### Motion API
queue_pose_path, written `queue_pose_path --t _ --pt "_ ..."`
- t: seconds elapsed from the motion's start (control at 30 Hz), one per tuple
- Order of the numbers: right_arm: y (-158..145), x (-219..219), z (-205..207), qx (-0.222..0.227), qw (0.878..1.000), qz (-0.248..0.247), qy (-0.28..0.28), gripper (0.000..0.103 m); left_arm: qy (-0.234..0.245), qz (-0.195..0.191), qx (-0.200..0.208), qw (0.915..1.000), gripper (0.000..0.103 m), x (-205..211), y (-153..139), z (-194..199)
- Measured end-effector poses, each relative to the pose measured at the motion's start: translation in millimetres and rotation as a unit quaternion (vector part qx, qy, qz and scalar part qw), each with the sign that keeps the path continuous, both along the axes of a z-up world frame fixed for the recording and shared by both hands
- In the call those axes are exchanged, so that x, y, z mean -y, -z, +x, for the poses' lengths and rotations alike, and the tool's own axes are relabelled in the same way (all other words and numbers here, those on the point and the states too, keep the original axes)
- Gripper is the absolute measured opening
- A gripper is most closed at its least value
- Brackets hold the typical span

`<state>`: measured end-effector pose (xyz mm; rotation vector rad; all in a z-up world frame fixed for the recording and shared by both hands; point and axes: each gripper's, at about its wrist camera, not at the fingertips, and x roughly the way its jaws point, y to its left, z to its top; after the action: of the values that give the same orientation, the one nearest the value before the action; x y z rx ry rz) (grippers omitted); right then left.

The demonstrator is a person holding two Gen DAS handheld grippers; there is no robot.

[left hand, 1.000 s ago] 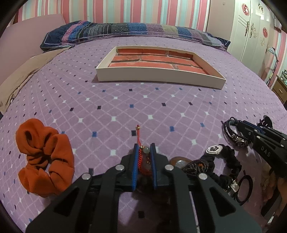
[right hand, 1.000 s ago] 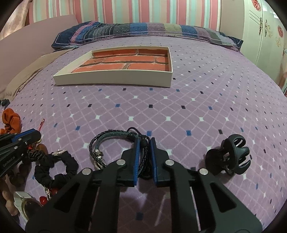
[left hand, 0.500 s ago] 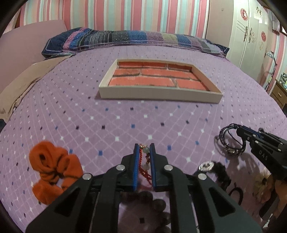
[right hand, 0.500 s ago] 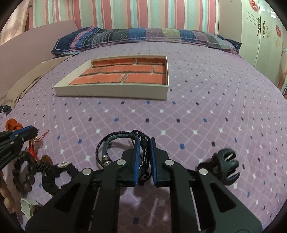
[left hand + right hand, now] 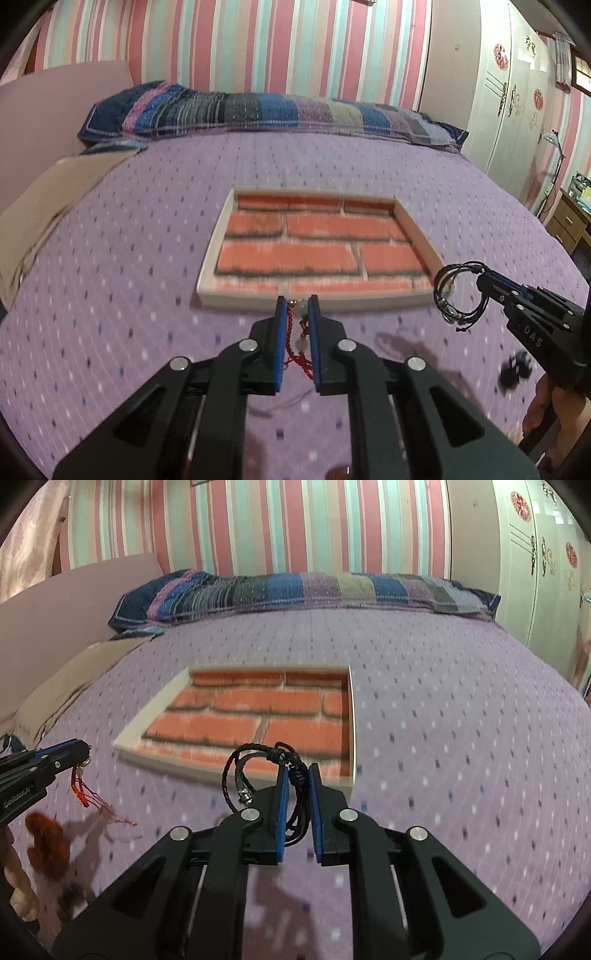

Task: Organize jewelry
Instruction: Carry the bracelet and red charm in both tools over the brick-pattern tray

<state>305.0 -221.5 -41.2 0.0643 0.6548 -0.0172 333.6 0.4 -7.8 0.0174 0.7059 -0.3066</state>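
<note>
Over the purple bedspread (image 5: 110, 295), a carry toward the brick-lined tray (image 5: 317, 299) is judged under way. A black cord bracelet (image 5: 258, 771) is clamped in the right gripper (image 5: 297, 775) and a red beaded charm (image 5: 297, 332) in the left gripper (image 5: 297, 306) (both hang clear); each must be brought over the rim, then released.

Tray (image 5: 417, 236) & bedspread (image 5: 461, 738) motion-blurred; orange scrunchie (image 5: 48, 845) just a smear.

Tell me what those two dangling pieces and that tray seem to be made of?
Red charm: knotted red cord with pale, jade-like beads, judging by its frayed tassel. Black bracelet: braided cord, perhaps leather, matte, with a shiny metal clasp. Tray: pale cream walls, probably card or wood; its brick-pattern floor looks printed, though blurred.
</note>
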Motion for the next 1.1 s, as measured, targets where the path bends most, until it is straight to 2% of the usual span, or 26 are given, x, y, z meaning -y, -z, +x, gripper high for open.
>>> queue_pose_path --t 0.17,0.3,0.43,0.7,0.83,1.0,1.07,1.1 --pt "-9 5 49 0.001 1.0 0.0 0.004 0.012 0.001 0.006 0.015 0.9999 0.012 15 -23 45" --pt "-9 10 89 -0.008 1.0 0.002 0.012 0.012 -0.003 0.007 0.005 1.0 0.012 27 -20 84" --pt "-5 13 124 -0.013 1.0 -0.003 0.022 0.012 -0.012 0.013 -0.013 0.9998 0.012 39 -5 131" --pt "28 28 199 -0.062 0.997 -0.004 0.044 0.012 -0.02 0.024 -0.063 0.9975 0.012 55 35 210" --pt "46 34 229 -0.093 0.994 0.0 0.054 0.012 -0.029 0.034 -0.088 0.9951 0.012 60 57 240" --pt "55 35 253 -0.116 0.991 -0.016 0.06 0.012 -0.047 0.044 -0.121 0.9906 0.012 59 81 272" --pt "59 39 261 -0.131 0.989 -0.008 0.063 0.012 -0.043 0.042 -0.138 0.9887 0.012 59 86 282" --pt "61 41 264 -0.138 0.988 0.0 0.064 0.012 -0.046 0.05 -0.132 0.9888 0.012 60 86 283"
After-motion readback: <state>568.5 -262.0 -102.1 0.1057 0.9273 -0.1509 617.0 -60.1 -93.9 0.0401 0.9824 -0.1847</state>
